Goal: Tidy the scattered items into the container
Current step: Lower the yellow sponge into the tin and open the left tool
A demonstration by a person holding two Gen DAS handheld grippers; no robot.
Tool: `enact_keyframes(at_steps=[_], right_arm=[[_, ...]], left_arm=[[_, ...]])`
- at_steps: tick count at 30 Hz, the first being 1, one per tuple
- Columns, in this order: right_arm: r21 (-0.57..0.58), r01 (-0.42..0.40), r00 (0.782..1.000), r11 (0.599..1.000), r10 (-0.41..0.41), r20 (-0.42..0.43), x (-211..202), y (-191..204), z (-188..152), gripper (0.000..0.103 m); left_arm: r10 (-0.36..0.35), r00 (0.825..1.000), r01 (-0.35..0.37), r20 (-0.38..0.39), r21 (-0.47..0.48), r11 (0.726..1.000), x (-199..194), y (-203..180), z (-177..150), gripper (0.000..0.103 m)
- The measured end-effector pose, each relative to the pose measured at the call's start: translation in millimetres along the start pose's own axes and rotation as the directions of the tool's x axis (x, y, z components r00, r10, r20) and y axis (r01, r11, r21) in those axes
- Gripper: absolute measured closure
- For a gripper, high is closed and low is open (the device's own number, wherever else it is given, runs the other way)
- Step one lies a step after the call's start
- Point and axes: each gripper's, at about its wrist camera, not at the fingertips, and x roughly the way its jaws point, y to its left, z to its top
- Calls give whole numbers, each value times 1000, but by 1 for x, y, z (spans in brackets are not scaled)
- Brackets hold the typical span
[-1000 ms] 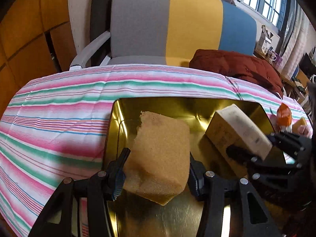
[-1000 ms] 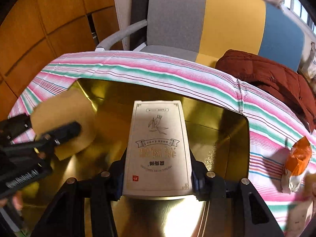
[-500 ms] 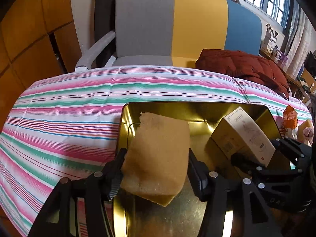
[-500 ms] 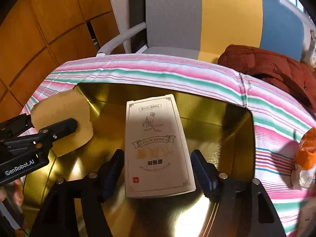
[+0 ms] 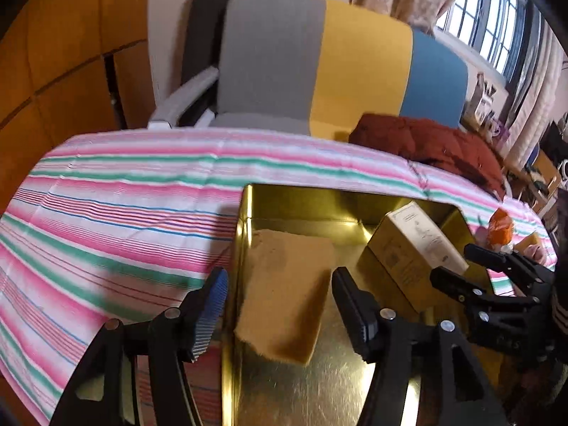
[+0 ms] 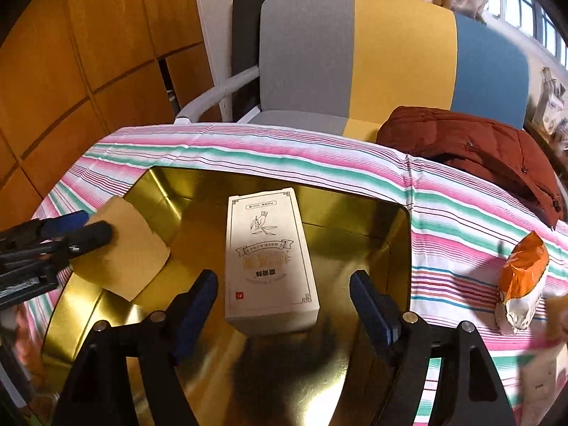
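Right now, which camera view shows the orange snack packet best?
The right wrist view shows it best: the orange snack packet lies whole on the striped tablecloth, to the right of the gold tin, with its crumpled white end visible. The left wrist view catches only a small orange part near the frame edge.

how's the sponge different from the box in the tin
The sponge is plain tan, rough and ragged-edged; the box is cream card, crisp-edged, with print on top. The sponge lies at the tin's left side, the box nearer the middle. Both rest in the tin, each between opening jaws that no longer touch it.
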Motion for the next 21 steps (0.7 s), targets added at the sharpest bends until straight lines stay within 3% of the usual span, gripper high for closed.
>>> enact_keyframes(at_steps=[6, 10, 15, 21], right_arm=[[13, -11, 1000, 1000, 11, 14, -8, -2, -3, 25], [5, -5, 1000, 1000, 4, 19, -12, 0, -7, 25], [-21, 7, 999, 1000, -7, 34, -23, 2, -16, 25], [-6, 8, 997, 1000, -8, 80, -51, -15, -24, 21]], left_arm=[[-37, 995, 41, 89, -39, 998, -42, 5, -27, 47], [-81, 997, 82, 20, -21, 996, -33, -6, -38, 54], [-105, 994, 104, -38, -28, 994, -7, -13, -35, 55], [-82, 992, 79, -92, -44, 996, 25, -13, -26, 55]])
